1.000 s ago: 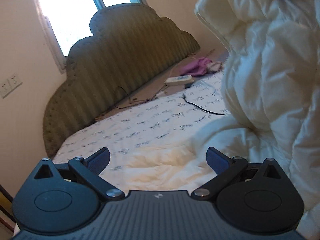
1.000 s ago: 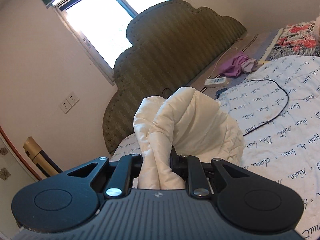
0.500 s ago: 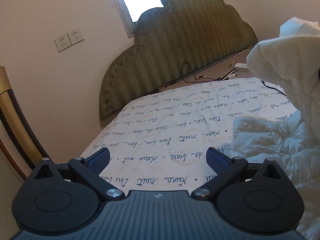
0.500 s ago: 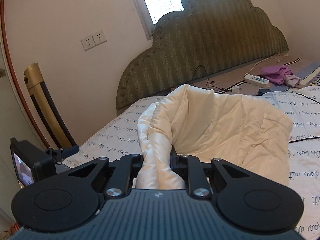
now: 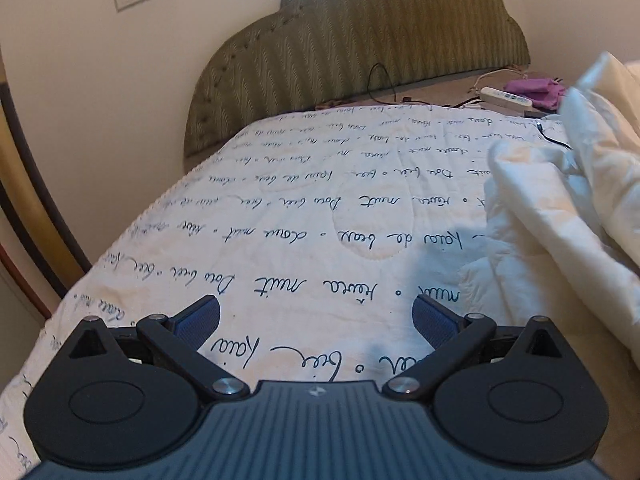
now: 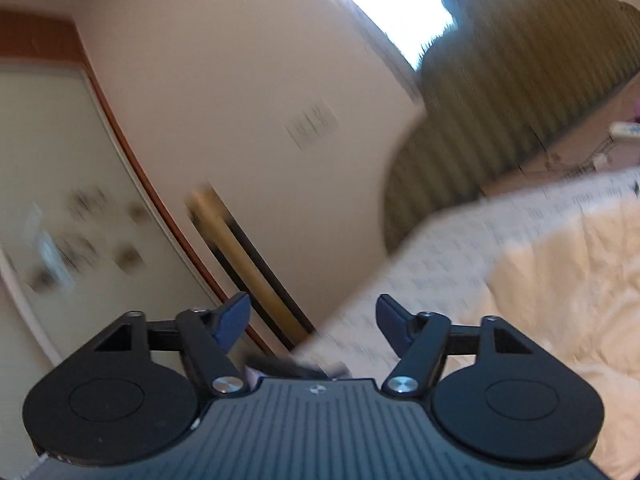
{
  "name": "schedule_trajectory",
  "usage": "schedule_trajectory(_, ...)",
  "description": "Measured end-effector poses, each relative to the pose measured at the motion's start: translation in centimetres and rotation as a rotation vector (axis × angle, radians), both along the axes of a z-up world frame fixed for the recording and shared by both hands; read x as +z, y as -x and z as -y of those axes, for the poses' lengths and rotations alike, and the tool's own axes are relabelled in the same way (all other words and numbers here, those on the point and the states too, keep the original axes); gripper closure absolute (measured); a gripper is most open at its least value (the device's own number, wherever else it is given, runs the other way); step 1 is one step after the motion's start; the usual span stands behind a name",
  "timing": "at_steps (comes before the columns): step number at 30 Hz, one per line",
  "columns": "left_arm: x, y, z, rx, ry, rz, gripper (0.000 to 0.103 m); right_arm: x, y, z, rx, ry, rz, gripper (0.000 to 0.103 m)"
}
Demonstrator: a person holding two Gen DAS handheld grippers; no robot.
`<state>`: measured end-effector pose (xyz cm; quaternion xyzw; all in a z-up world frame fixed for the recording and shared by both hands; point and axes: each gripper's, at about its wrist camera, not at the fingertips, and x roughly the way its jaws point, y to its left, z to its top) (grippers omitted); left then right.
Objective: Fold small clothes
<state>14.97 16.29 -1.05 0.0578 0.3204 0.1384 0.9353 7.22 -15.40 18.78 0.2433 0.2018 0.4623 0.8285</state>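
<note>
Left wrist: rumpled cream quilted garment (image 5: 560, 216).

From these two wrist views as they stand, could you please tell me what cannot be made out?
- Cream garment, left wrist view: the right edge cuts it off, so its kind and full shape are unknown.
- Wall sockets, right wrist view: smeared by motion blur.
- Bedcover writing, left wrist view: too small to read near the headboard.
- Purple cloth, left wrist view: too small to identify.

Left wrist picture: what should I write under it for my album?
Open left tongs hover over the white bedspread covered in handwriting, with a cream puffy garment heaped at the right.
</note>
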Motion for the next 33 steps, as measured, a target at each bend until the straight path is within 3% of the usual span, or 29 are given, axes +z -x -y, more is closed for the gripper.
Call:
schedule_trajectory(2,0.3,0.2,-0.5,0.016,0.009,0.011,0.000,1.1,0.5,3.2,-0.115,0.007,0.071,0.016)
schedule_trajectory(3,0.6,0.4,-0.7,0.028,0.008,0.020,0.000,1.2,0.6,4.2,-0.211,0.084,0.111,0.013)
schedule_trajectory(5,1.4,0.7,-1.3,0.048,0.020,0.046,0.000,0.0,0.3,4.4,-0.425,0.369,0.186,0.012)
schedule_trajectory(7,2.5,1.0,-1.7,0.054,0.059,0.070,0.000,-3.0,-0.9,3.3,-0.550,0.639,0.198,0.014)
schedule_trajectory(8,3.2,1.1,-1.8,0.053,0.085,0.081,0.000,-5.0,-1.8,2.4,-0.534,0.736,0.177,0.015)
schedule_trajectory(10,4.4,1.5,-1.6,0.032,0.135,0.104,0.000,-8.9,-2.9,0.0,-0.440,0.809,0.145,0.013)
schedule_trajectory(13,6.0,1.6,-0.3,-0.030,0.170,0.133,0.000,-12.6,-2.9,-4.2,-0.412,0.914,0.256,0.006)
schedule_trajectory(18,7.6,0.6,3.9,-0.141,0.106,0.175,0.000,-15.2,-1.9,-8.8,-0.243,0.931,0.310,0.007)
schedule_trajectory(22,6.3,-2.1,7.1,-0.199,0.009,0.167,0.000,-16.4,-2.4,-9.6,-0.251,0.941,0.300,0.004)
schedule_trajectory(26,2.7,-6.0,7.9,-0.120,-0.071,0.096,0.000,-17.0,-3.6,-9.0,-0.269,0.917,0.260,0.004)
schedule_trajectory(33,-1.1,-8.5,7.0,-0.082,-0.044,0.053,0.000,-17.7,-4.4,-10.8,-0.285,0.927,0.265,0.003)
